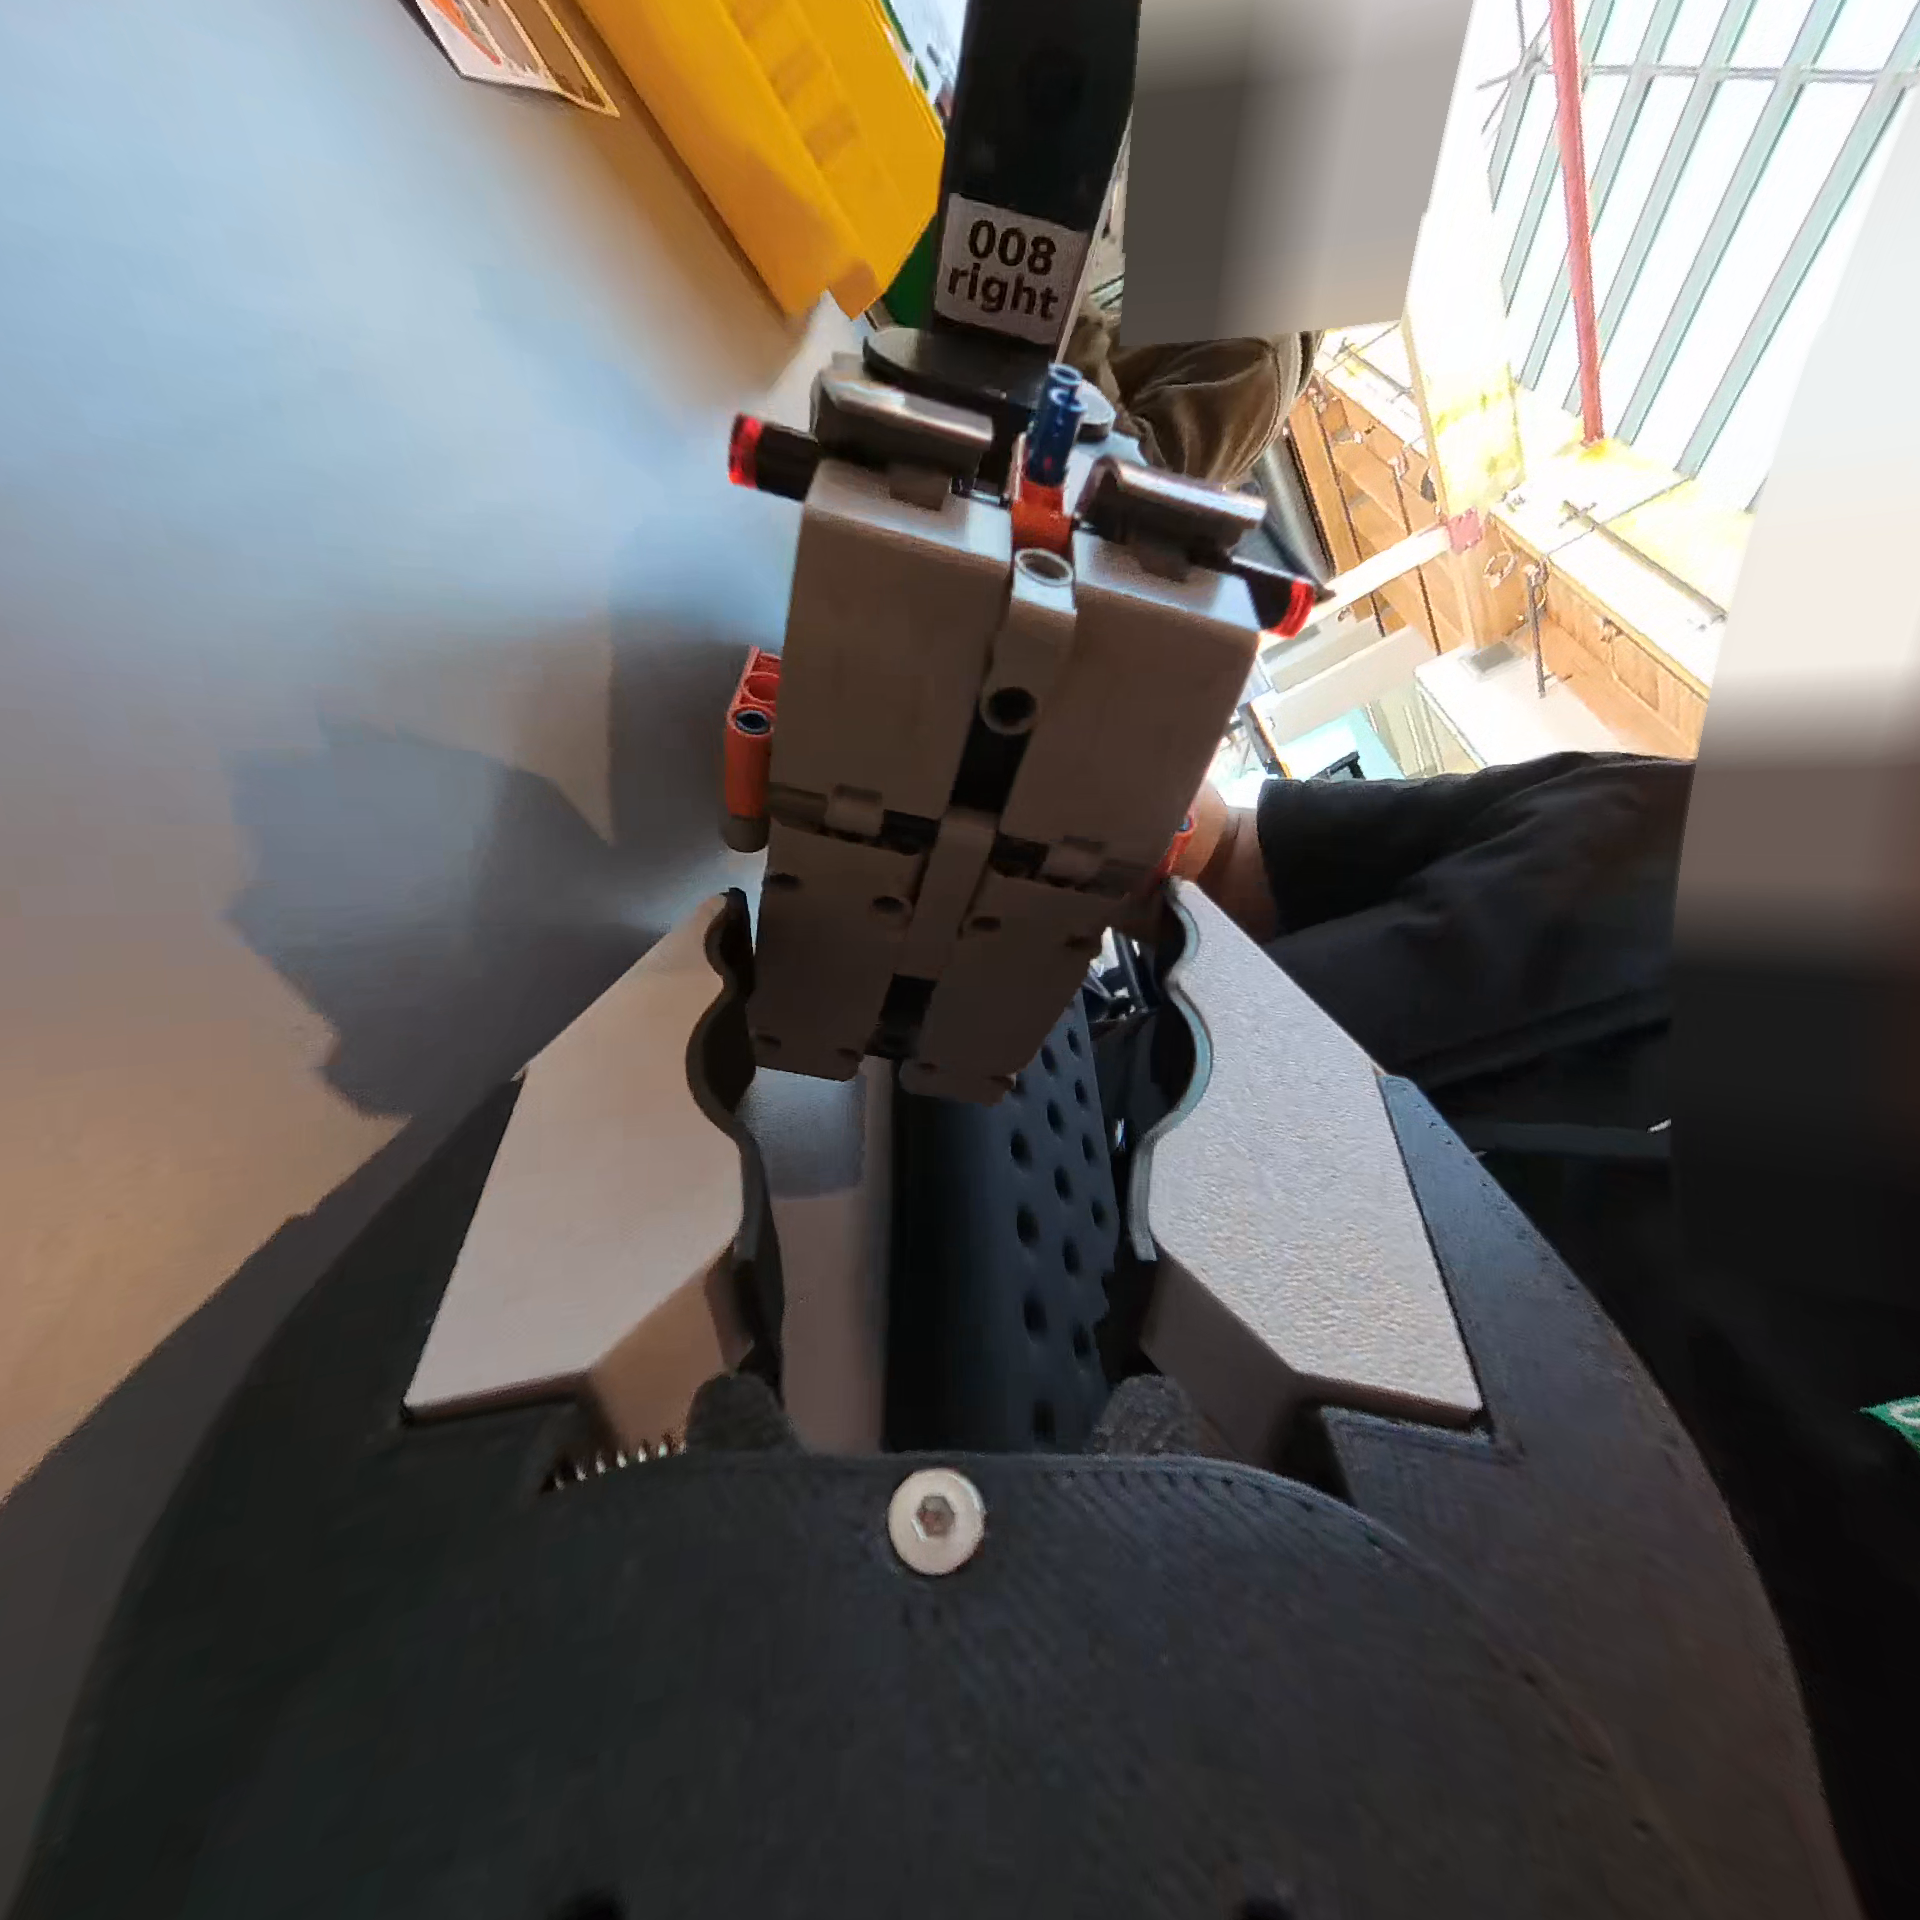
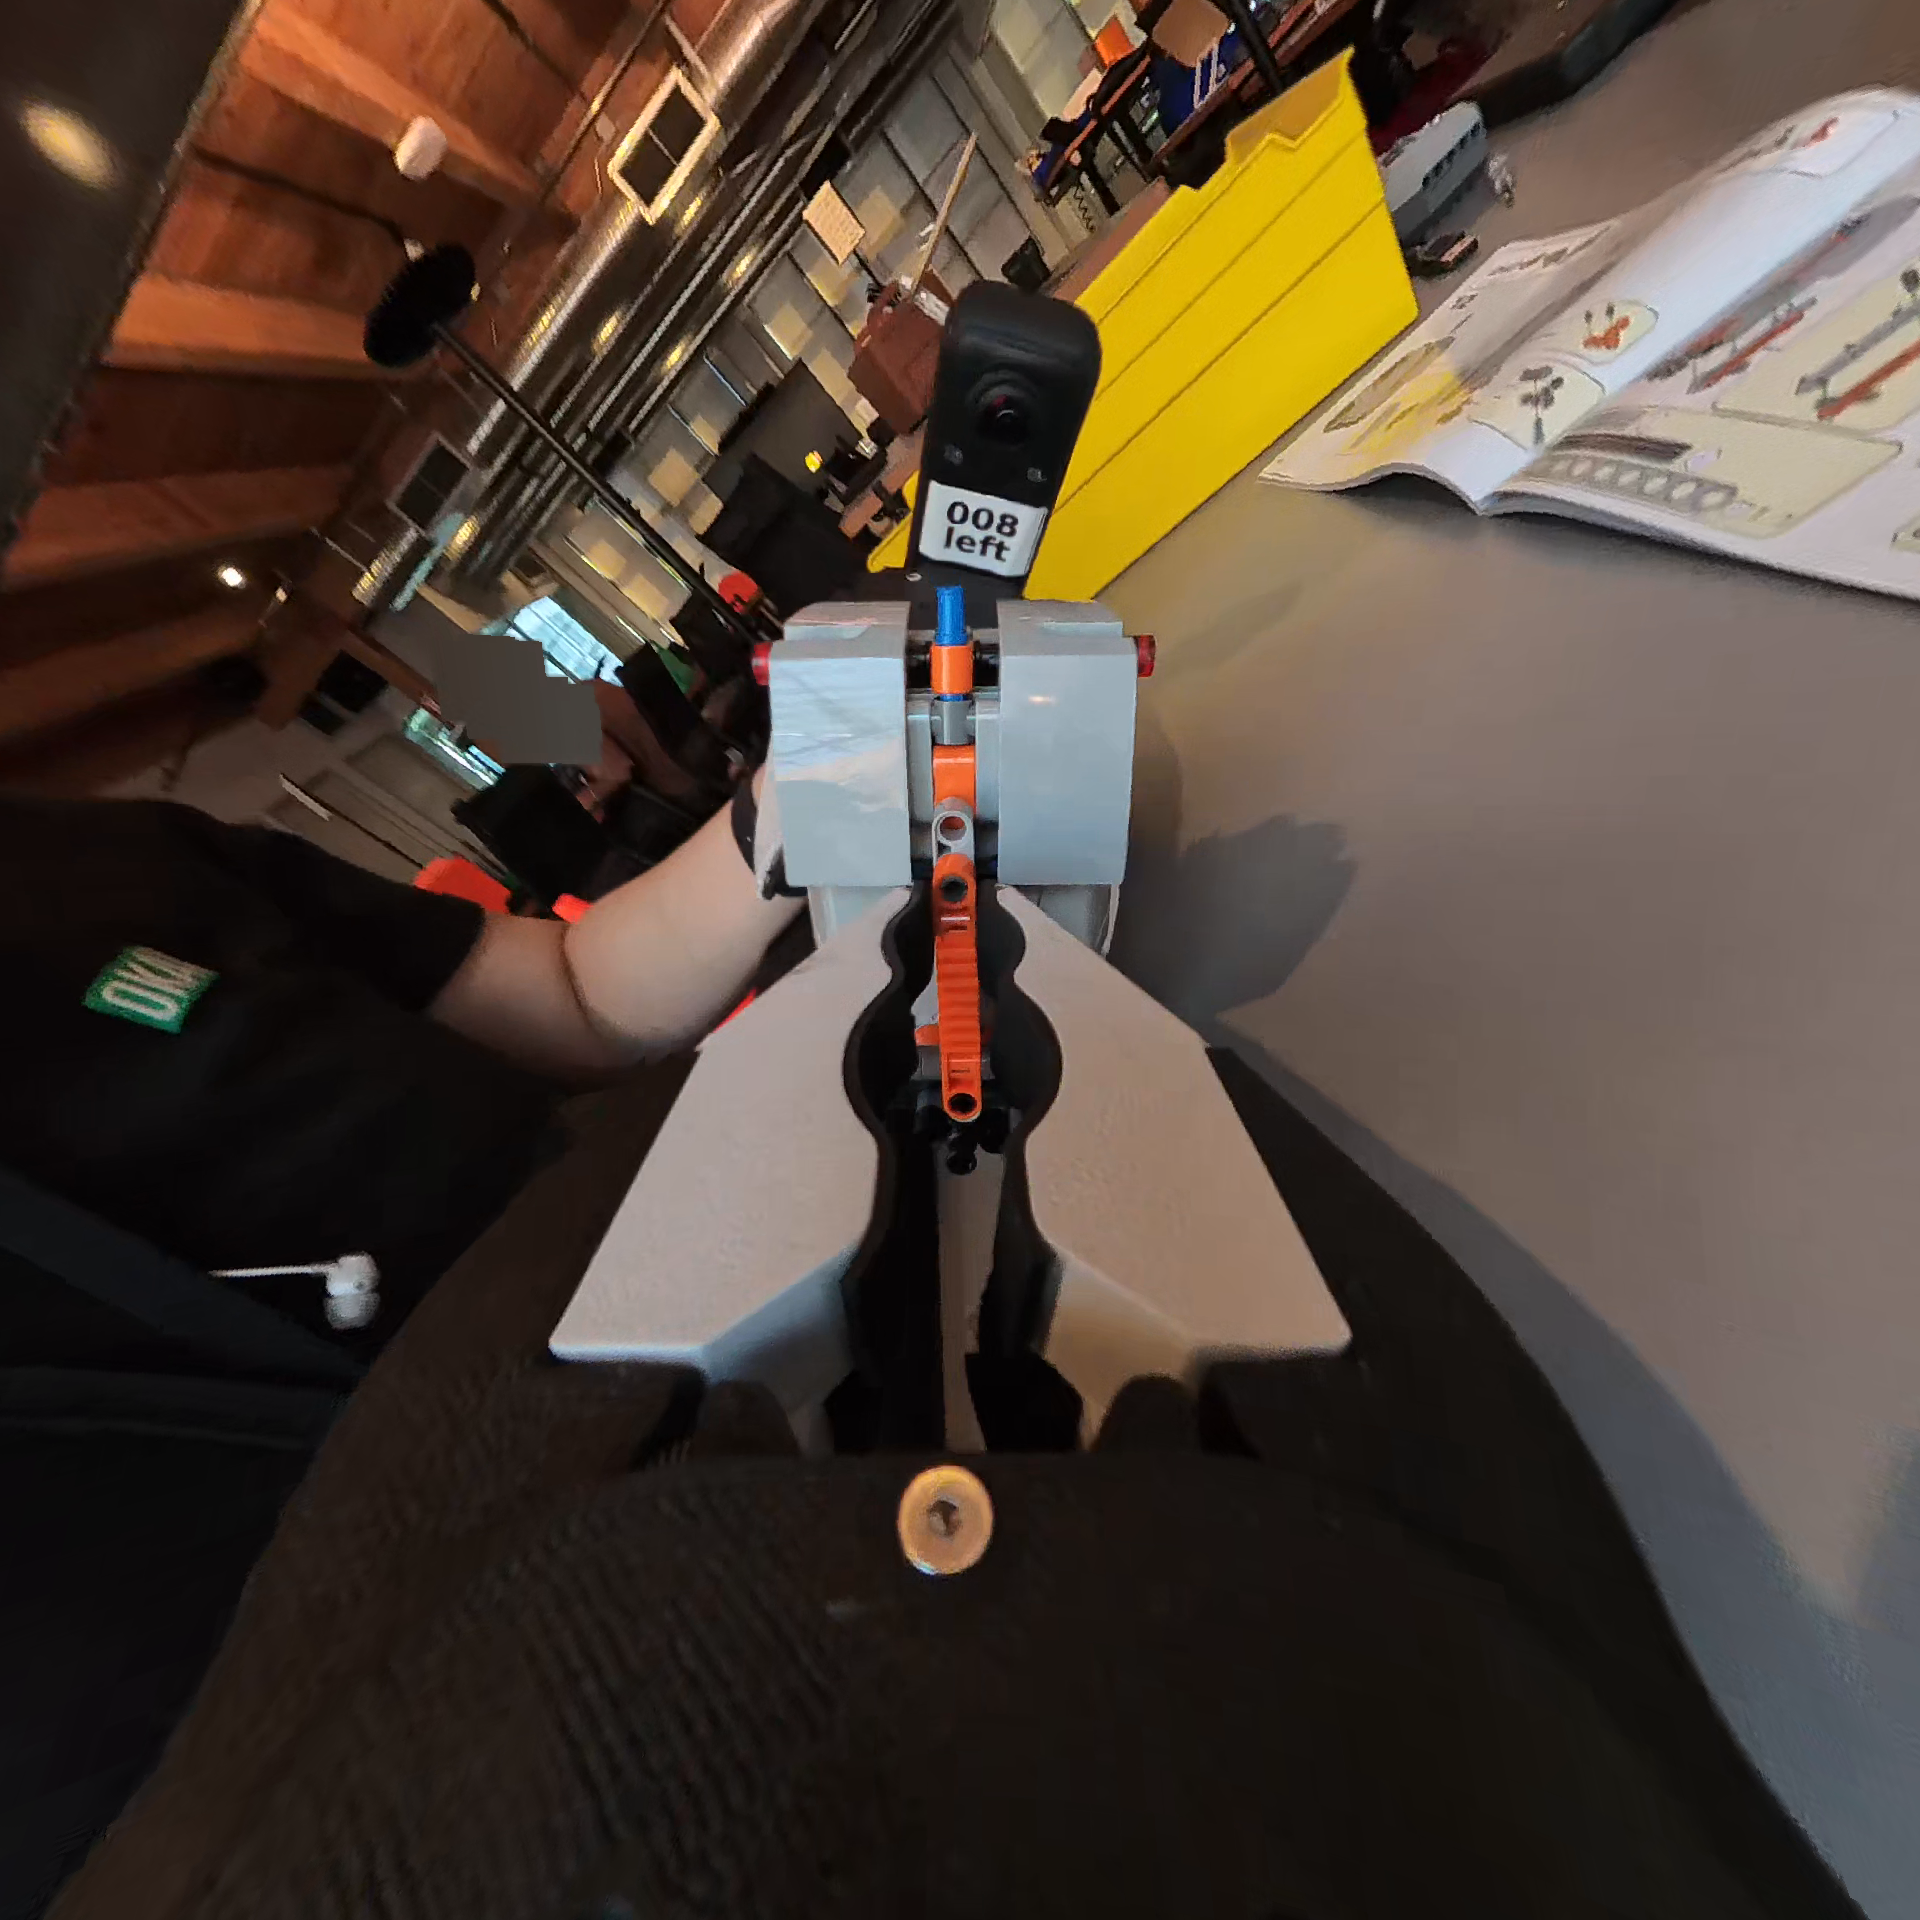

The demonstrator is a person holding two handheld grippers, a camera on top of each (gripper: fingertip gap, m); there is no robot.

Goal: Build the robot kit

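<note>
A grey toy-brick assembly (image 1: 935, 675) with orange, blue and red pins is held in the air between my two grippers, which face each other. My left gripper (image 1: 951, 977) is shut on its near end, with a grey finger (image 1: 623, 1195) on each side. In the right wrist view the same assembly (image 2: 847, 769) shows two grey curved panels and an orange beam (image 2: 956, 997) down the middle. My right gripper (image 2: 954, 935) is shut on that narrow orange and black end. The other gripper's black camera shows past the assembly in the left wrist view (image 1: 1023, 156) and in the right wrist view (image 2: 1013, 405).
A grey table (image 2: 1558, 935) lies below. A yellow bin (image 2: 1247, 343) stands on it, also in the left wrist view (image 1: 790, 135). An open instruction booklet (image 2: 1662, 374) lies beside it. A person in black clothes (image 2: 208, 1039) is close, with a bare forearm (image 2: 644, 956).
</note>
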